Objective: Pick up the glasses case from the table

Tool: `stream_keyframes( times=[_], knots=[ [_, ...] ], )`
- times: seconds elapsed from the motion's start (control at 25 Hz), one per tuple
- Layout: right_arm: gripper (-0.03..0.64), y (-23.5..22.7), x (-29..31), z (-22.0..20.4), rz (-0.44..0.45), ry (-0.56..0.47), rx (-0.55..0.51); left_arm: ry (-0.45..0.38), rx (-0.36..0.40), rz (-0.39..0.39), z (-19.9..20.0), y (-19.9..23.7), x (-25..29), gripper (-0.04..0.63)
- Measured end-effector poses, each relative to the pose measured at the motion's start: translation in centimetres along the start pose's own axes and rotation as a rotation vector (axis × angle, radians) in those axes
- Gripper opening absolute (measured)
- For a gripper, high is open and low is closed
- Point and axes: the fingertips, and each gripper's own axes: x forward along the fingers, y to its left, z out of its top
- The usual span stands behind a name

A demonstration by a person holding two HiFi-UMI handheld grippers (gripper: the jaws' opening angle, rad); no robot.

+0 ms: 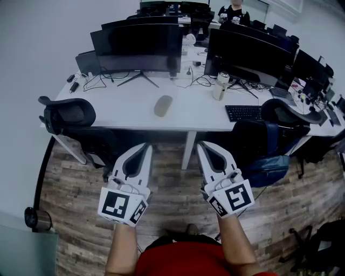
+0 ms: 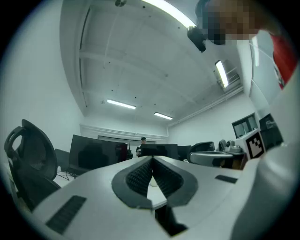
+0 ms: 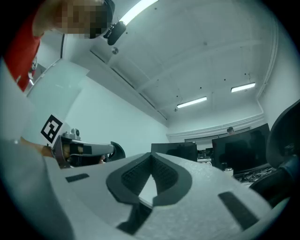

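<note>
The grey oval glasses case (image 1: 163, 105) lies on the white table (image 1: 135, 110), near its front edge between the two monitor groups. My left gripper (image 1: 146, 145) and right gripper (image 1: 201, 144) hover side by side over the wooden floor, short of the table and well apart from the case. Both are shut with nothing between the jaws. In the left gripper view the left gripper (image 2: 152, 158) has its tips pressed together, aimed slightly upward at the monitors. The right gripper (image 3: 151, 155) looks the same in the right gripper view. Neither gripper view shows the case.
Black monitors (image 1: 137, 46) line the table's back. A white cup (image 1: 219, 86) and a keyboard (image 1: 243, 112) sit to the right. A black office chair (image 1: 70, 119) stands left of my grippers. A chair with a blue backpack (image 1: 269, 156) stands right. A person (image 1: 233, 12) sits far behind.
</note>
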Motion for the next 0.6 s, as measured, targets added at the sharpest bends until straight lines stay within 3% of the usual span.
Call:
stream_keyframes(
  times=[0.2, 0.6],
  knots=[
    [0.003, 1.0, 0.7, 0.4, 0.014, -0.033, 0.044, -0.004, -0.012, -0.008, -0.2, 1.2, -0.4, 0.011],
    [0.003, 1.7, 2.6, -0.7, -0.035, 0.001, 0.001, -0.019, -0.035, -0.056, -1.5, 3.9, 0.0, 0.011]
  ],
)
